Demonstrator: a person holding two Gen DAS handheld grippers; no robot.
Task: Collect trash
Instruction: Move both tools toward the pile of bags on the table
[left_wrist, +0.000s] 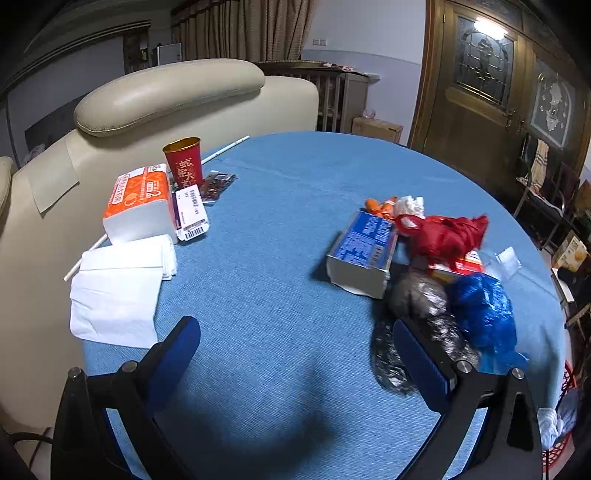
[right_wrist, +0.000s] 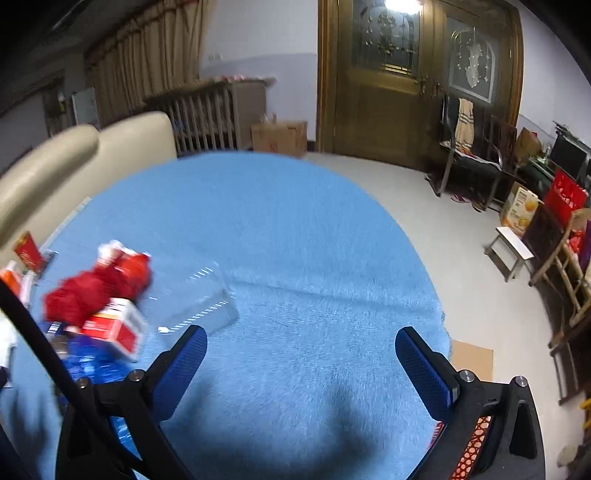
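A pile of trash lies on the blue table (left_wrist: 280, 229): a blue-and-white carton (left_wrist: 364, 251), a red plastic bag (left_wrist: 443, 232), a crumpled silver wrapper (left_wrist: 421, 291), a blue plastic bag (left_wrist: 480, 310), orange scraps (left_wrist: 380, 206) and a clear plastic box (left_wrist: 506, 262). My left gripper (left_wrist: 295, 350) is open and empty above the table, its right finger next to the silver wrapper. My right gripper (right_wrist: 301, 365) is open and empty over bare cloth; the red bag (right_wrist: 92, 288), a red-and-white box (right_wrist: 114, 328), the blue bag (right_wrist: 88, 362) and the clear box (right_wrist: 207, 299) lie to its left.
At the left of the table stand a red cup (left_wrist: 183, 160), an orange tissue pack (left_wrist: 138, 203), loose white napkins (left_wrist: 118, 284) and a labelled packet (left_wrist: 192, 214). A cream sofa (left_wrist: 162, 96) backs the table. A red basket (left_wrist: 565, 417) sits low at the right edge.
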